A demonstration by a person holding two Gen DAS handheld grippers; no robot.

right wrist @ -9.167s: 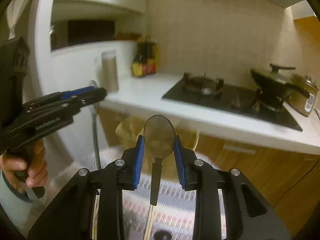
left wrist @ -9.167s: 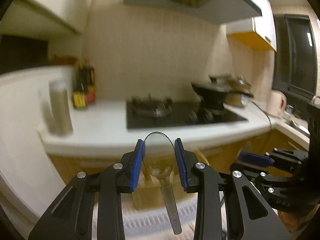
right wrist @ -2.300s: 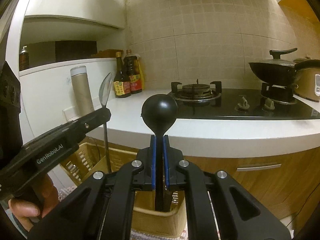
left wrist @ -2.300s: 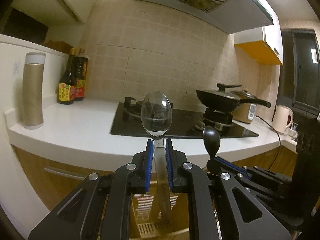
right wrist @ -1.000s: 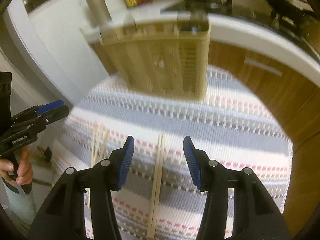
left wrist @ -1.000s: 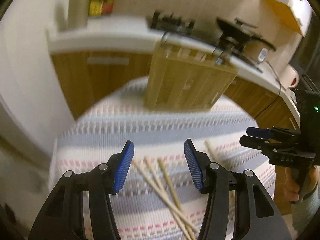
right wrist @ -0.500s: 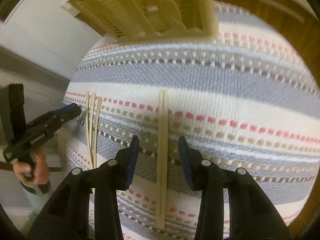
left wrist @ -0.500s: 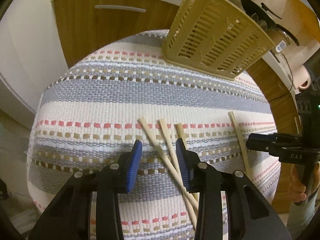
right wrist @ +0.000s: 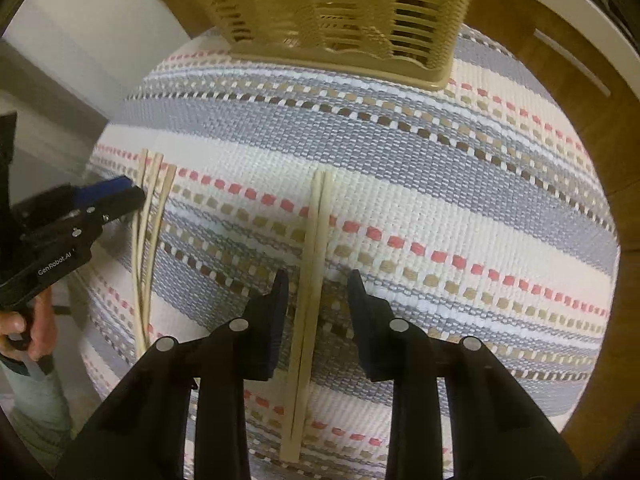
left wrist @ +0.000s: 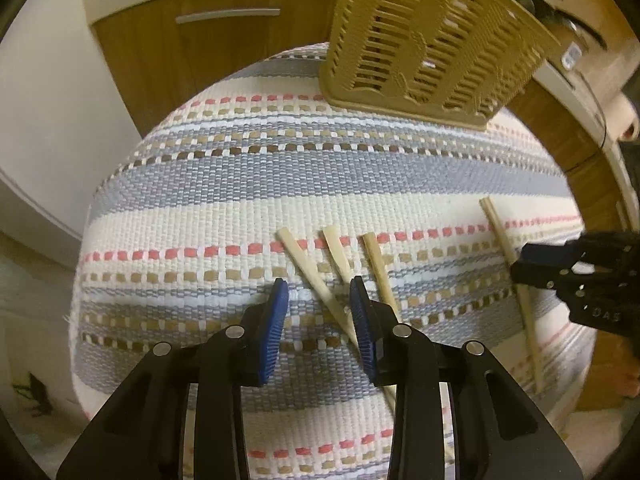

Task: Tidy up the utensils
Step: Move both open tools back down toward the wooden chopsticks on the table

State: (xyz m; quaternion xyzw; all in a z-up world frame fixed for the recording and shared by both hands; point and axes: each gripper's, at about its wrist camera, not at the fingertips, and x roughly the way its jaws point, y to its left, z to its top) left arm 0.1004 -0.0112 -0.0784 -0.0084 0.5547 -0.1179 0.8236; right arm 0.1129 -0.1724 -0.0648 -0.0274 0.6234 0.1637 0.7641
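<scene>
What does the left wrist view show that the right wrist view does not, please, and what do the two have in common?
Only the left wrist view shows the left gripper with open jaws straddling one of the three fanned chopsticks, plus a cabinet drawer handle. Only the right wrist view shows the right gripper open around the lone pair of chopsticks, and the person's hand. Both show the striped mat and the slotted basket.
</scene>
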